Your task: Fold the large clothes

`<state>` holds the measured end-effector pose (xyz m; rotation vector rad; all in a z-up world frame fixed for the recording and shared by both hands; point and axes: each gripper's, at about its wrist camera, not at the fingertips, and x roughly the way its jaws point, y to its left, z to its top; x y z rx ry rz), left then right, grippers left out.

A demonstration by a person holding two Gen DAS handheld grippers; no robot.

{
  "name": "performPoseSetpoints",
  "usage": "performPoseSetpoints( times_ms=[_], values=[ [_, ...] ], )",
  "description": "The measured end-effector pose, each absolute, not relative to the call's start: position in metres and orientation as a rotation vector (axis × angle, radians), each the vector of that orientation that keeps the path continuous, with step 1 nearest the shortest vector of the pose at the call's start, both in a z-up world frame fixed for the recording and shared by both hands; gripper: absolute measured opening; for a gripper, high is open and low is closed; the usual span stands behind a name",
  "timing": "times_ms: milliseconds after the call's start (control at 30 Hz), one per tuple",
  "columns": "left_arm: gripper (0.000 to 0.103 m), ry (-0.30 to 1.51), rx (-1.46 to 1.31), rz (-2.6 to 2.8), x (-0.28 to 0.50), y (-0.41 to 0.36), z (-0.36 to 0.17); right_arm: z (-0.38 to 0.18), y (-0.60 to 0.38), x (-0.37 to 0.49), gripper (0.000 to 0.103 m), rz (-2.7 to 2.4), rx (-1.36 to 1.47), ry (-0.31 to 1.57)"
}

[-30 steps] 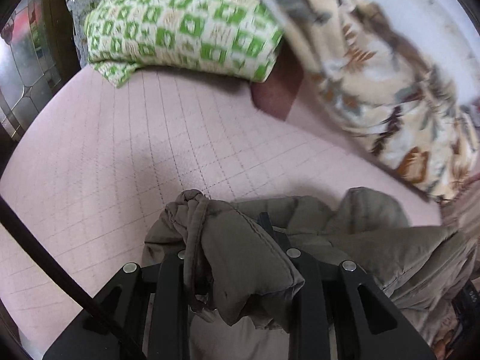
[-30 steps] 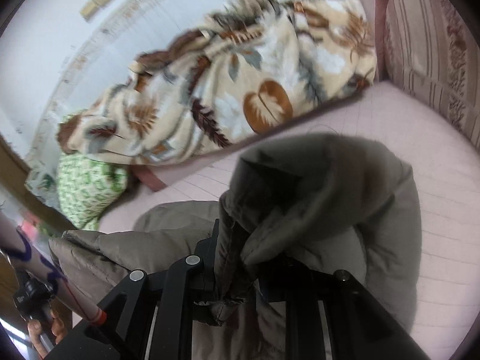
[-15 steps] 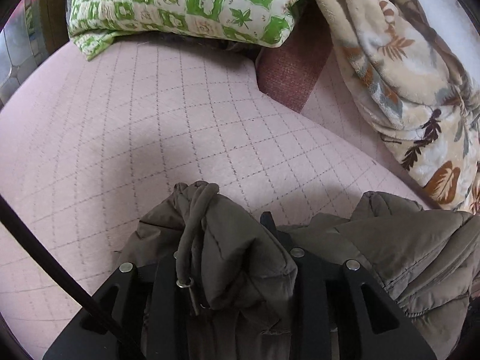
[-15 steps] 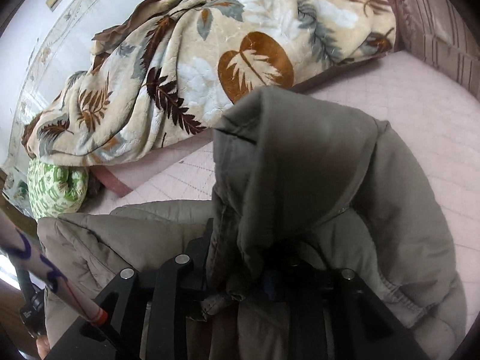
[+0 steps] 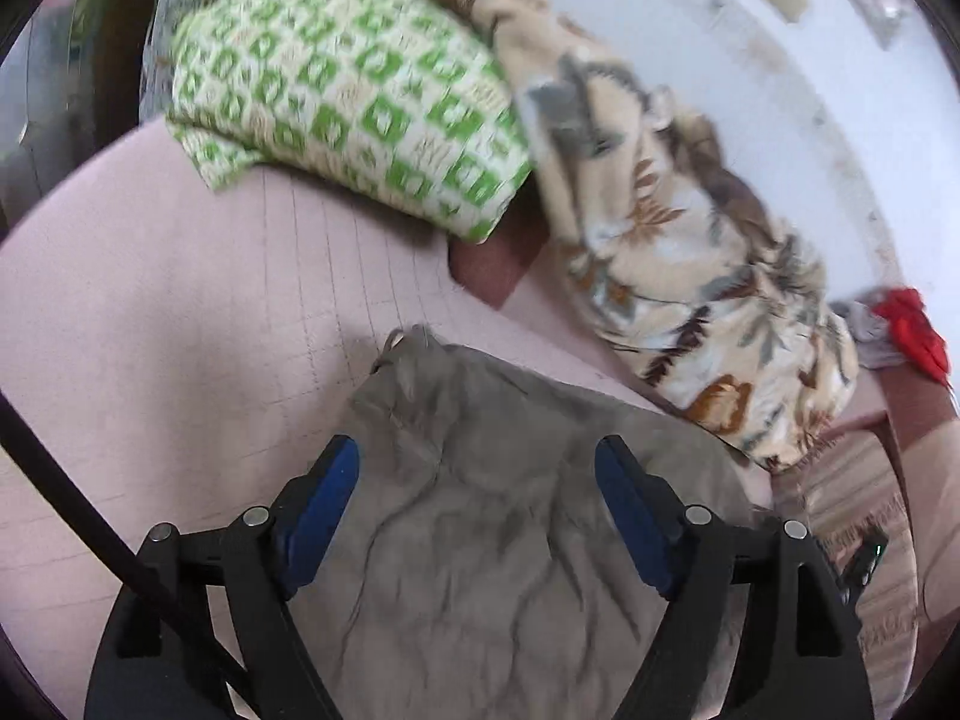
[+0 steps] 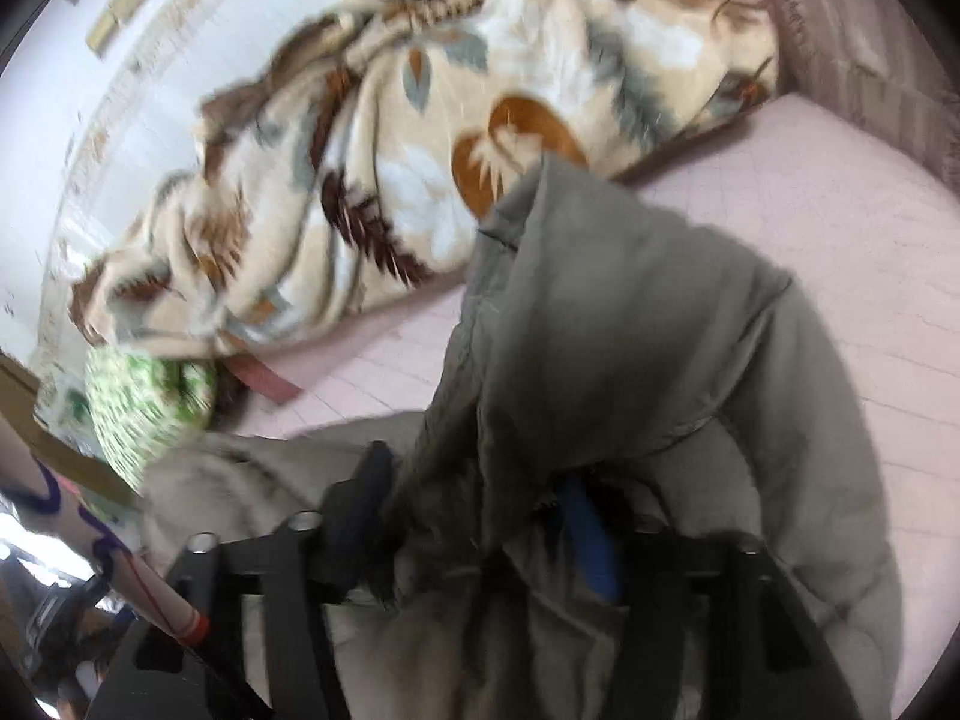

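An olive-grey padded jacket [image 5: 510,552] lies on the pink quilted bed [image 5: 150,330]. My left gripper [image 5: 477,450] hovers above its flattened edge with the jaws opening wide. The blue pads [image 5: 324,504] are bare and touch no cloth. In the right wrist view the jacket [image 6: 630,330] bulges up in a thick fold, and part of it still hangs between the fingers of my right gripper [image 6: 474,474]. Those jaws are opening too. One blue pad [image 6: 591,540] shows beside the cloth and does not press on it. The picture is blurred.
A green-and-white patterned pillow [image 5: 348,84] lies at the bed's far side. Beside it a cream leaf-print blanket [image 5: 690,252] is heaped along the white wall. A red item [image 5: 912,330] sits far right. A striped cushion [image 6: 870,30] borders the bed.
Both grippers went from shut on bunched jacket cloth to wide apart. The left one let go and lifted away, and the cloth now lies flatter on the bed. The right one dipped slightly.
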<state>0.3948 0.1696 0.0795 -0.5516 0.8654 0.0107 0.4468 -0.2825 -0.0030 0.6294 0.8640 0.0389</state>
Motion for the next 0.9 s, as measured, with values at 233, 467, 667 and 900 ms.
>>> performPoseSetpoints(
  times_ms=[233, 467, 667, 900],
  values=[
    [0.08, 0.842, -0.526, 0.089, 0.285, 0.17, 0.076, 0.071, -0.258, 0.398, 0.092, 0.008, 0.471, 0.762],
    [0.08, 0.884, -0.478, 0.15, 0.234, 0.166, 0.006, 0.08, -0.149, 0.395, 0.056, 0.156, 0.223, 0.822],
    [0.08, 0.904, -0.391, 0.199, 0.243, 0.178, -0.028, 0.021, -0.065, 0.438, 0.052, 0.135, 0.066, 0.888],
    [0.08, 0.954, -0.509, 0.141, 0.263, 0.207, -0.037, -0.052, -0.053, 0.501, 0.07, -0.076, -0.023, 0.893]
  ],
)
